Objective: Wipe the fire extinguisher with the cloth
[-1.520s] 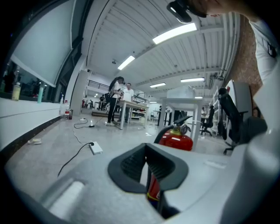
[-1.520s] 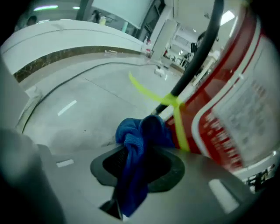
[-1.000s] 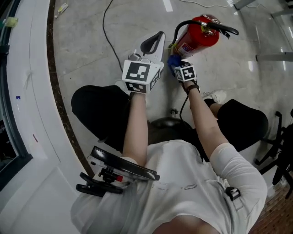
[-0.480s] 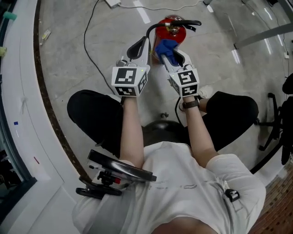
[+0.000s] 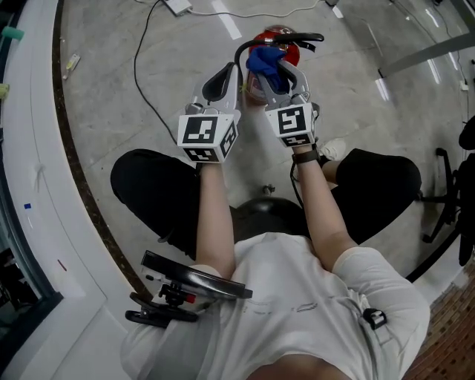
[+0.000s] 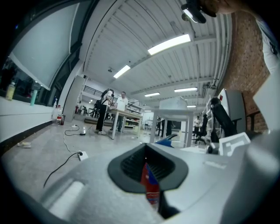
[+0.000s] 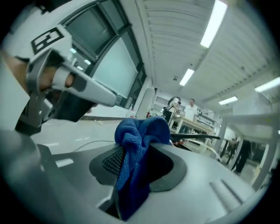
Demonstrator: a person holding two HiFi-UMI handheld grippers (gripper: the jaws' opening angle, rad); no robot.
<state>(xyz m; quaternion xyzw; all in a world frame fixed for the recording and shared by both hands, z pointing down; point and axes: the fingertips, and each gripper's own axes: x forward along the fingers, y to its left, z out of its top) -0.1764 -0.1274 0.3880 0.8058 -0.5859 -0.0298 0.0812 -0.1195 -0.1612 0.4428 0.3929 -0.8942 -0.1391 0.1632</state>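
Note:
A red fire extinguisher (image 5: 291,52) with a black handle (image 5: 303,36) stands on the grey floor in front of me. A blue cloth (image 5: 262,59) is bunched against its top, with my right gripper (image 5: 277,79) shut on it. In the right gripper view the cloth (image 7: 139,131) spills out between the jaws of the right gripper (image 7: 133,168), and the black handle (image 7: 197,138) shows behind. My left gripper (image 5: 225,76) sits just left of the extinguisher, jaws together. In the left gripper view only a red sliver of the extinguisher (image 6: 151,189) shows through the left gripper (image 6: 148,177).
A black cable (image 5: 139,82) runs across the floor to a white plug block (image 5: 177,6). A curved white ledge (image 5: 33,148) borders the left side. An office chair base (image 5: 449,200) stands at the right. My knees flank a black stool base (image 5: 267,202).
The right gripper has carried the cloth from the extinguisher's lower side up to its top by the handle. The left gripper has closed in beside the extinguisher.

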